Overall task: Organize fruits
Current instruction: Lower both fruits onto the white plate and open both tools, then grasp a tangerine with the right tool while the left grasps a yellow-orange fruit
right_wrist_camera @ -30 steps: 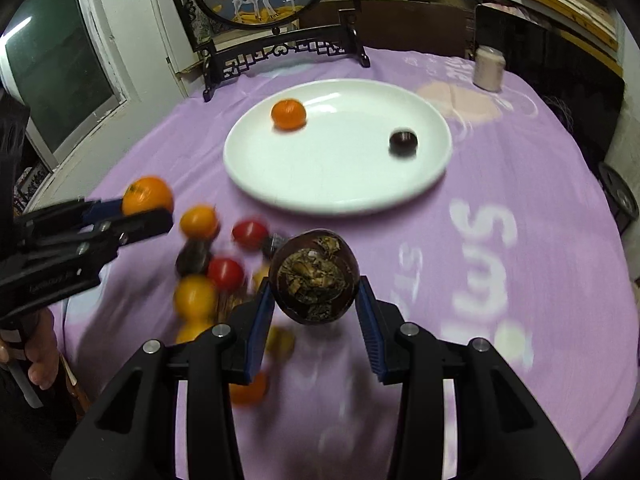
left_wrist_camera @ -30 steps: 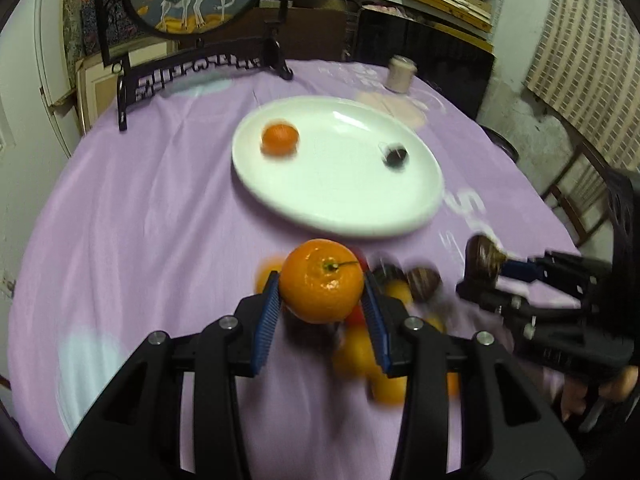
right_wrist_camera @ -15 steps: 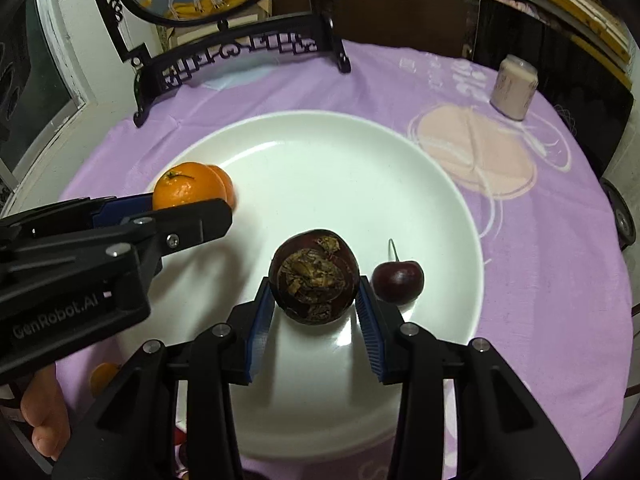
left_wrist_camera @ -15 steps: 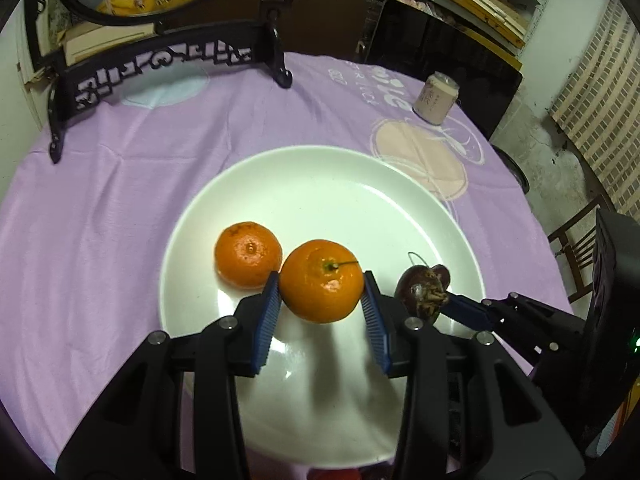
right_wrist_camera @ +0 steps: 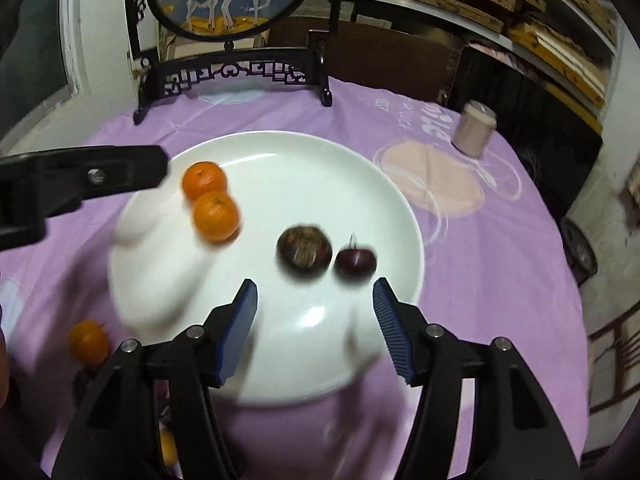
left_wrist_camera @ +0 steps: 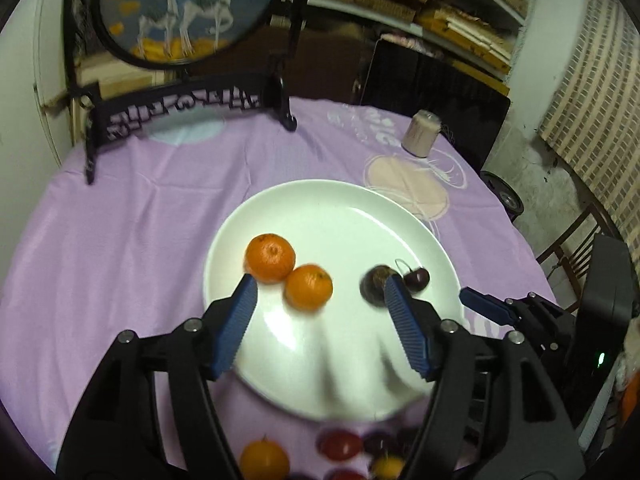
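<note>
Comparing with half a second ago: both claws, then clamped on fruit, are now released and empty, so EARLIER applies.

Left to right across the white plate [right_wrist_camera: 404, 216]:
- Left gripper [left_wrist_camera: 320, 312]: jaws spread wide, nothing between them. The tangerine it carried [left_wrist_camera: 309, 286] now lies on the plate, touching the first tangerine [left_wrist_camera: 270, 257]. Slight blur on it; may not be fully at rest.
- Dark round fruit [right_wrist_camera: 305, 253], released by the right gripper [right_wrist_camera: 314, 316], sits mid-plate just beside the cherry [right_wrist_camera: 355, 262]. Also blurred. Right jaws wide apart, empty.

Grouping so far: orange fruits together on the left of the plate, dark fruits together to the right.

Judgement: two placements done. Loose fruit remains on the purple cloth [left_wrist_camera: 120, 220] near the plate's front edge, e.g. a small orange one [left_wrist_camera: 264, 460] and a red one [left_wrist_camera: 340, 444]. Next step probably a return there for another pair.
</note>
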{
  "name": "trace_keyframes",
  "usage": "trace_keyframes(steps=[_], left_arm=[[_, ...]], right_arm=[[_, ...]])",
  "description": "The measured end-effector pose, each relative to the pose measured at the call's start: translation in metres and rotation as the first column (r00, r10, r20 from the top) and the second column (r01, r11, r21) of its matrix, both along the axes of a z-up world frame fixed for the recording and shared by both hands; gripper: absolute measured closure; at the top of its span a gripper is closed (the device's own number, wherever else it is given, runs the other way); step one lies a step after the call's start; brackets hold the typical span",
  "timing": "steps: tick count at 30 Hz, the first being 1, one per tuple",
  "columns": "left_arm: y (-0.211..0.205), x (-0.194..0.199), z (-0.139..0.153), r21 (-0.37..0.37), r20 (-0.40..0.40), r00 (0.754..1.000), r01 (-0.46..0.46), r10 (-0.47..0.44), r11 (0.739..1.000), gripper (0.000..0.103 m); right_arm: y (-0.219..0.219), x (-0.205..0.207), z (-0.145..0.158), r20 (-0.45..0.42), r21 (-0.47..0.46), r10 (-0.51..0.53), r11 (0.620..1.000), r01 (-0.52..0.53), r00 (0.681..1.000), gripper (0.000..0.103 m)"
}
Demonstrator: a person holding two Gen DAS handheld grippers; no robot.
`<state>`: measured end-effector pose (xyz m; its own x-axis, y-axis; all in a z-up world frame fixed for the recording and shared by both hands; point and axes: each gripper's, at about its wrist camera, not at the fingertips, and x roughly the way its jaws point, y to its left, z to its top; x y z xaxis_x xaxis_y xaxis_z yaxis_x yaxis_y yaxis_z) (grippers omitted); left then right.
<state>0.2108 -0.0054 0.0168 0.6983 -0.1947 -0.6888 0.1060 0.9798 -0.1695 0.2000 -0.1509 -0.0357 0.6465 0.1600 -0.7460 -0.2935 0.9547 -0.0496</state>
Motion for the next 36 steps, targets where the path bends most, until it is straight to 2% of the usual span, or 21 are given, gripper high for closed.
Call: trace_keyframes(steps=[2, 5, 10, 13, 15, 22, 25, 27, 29, 32, 36], left_arm=[[0.003, -0.025, 0.002, 0.027, 0.037, 0.999, -0.02, 0.019, 0.999, 0.021], [0.011, -0.069, -0.006, 0.065, 0.066, 0.997, -0.03, 0.026, 0.997, 0.018], [0.03, -0.125, -0.039, 0.064, -0.015, 1.0, -0.017, 0.018, 0.998, 0.017], [0.04, -0.146, -0.055, 0.067, -0.064, 0.998, -0.022, 0.027, 0.997, 0.017], [0.043, -0.156, -0.063, 0.056, -0.09, 0.996, -0.015, 0.02, 0.998, 0.017], [0.051, -0.177, -0.072, 0.059, -0.117, 0.992, -0.031, 0.037, 0.998, 0.017], [0.052, -0.182, -0.073, 0.044, -0.126, 0.992, -0.023, 0.029, 0.999, 0.017], [0.049, -0.186, -0.073, 0.05, -0.127, 0.992, -0.011, 0.018, 0.999, 0.017], [0.045, -0.189, -0.072, 0.059, -0.127, 0.992, -0.002, 0.009, 0.998, 0.016], [0.037, -0.192, -0.071, 0.06, -0.129, 0.992, 0.02, -0.012, 0.998, 0.016], [0.012, -0.192, -0.072, 0.048, -0.146, 0.985, 0.101, -0.093, 0.994, 0.016]], right_arm=[[-0.008, -0.022, 0.002, -0.017, 0.046, 0.003, 0.999, -0.002, 1.0, 0.043], [-0.018, -0.067, 0.003, -0.013, 0.072, 0.018, 0.997, -0.017, 1.0, 0.042], [-0.026, -0.124, -0.004, -0.067, 0.15, 0.067, 0.987, -0.056, 0.996, 0.042], [-0.023, -0.142, -0.008, -0.091, 0.144, 0.08, 0.987, -0.067, 0.993, 0.042], [-0.018, -0.15, -0.01, -0.102, 0.135, 0.088, 0.988, -0.074, 0.991, 0.042], [0.013, -0.171, -0.022, -0.151, 0.156, 0.219, 0.968, -0.196, 0.964, 0.042], [0.016, -0.169, -0.035, -0.186, 0.152, 0.22, 0.969, -0.194, 0.958, 0.045], [0.017, -0.165, -0.047, -0.229, 0.169, 0.215, 0.969, -0.179, 0.949, 0.064], [0.013, -0.164, -0.047, -0.226, 0.199, 0.211, 0.966, -0.167, 0.951, 0.065], [0.01, -0.171, -0.041, -0.202, 0.193, 0.204, 0.967, -0.166, 0.958, 0.065], [-0.003, -0.174, -0.035, -0.183, 0.177, 0.151, 0.977, -0.118, 0.971, 0.065]])
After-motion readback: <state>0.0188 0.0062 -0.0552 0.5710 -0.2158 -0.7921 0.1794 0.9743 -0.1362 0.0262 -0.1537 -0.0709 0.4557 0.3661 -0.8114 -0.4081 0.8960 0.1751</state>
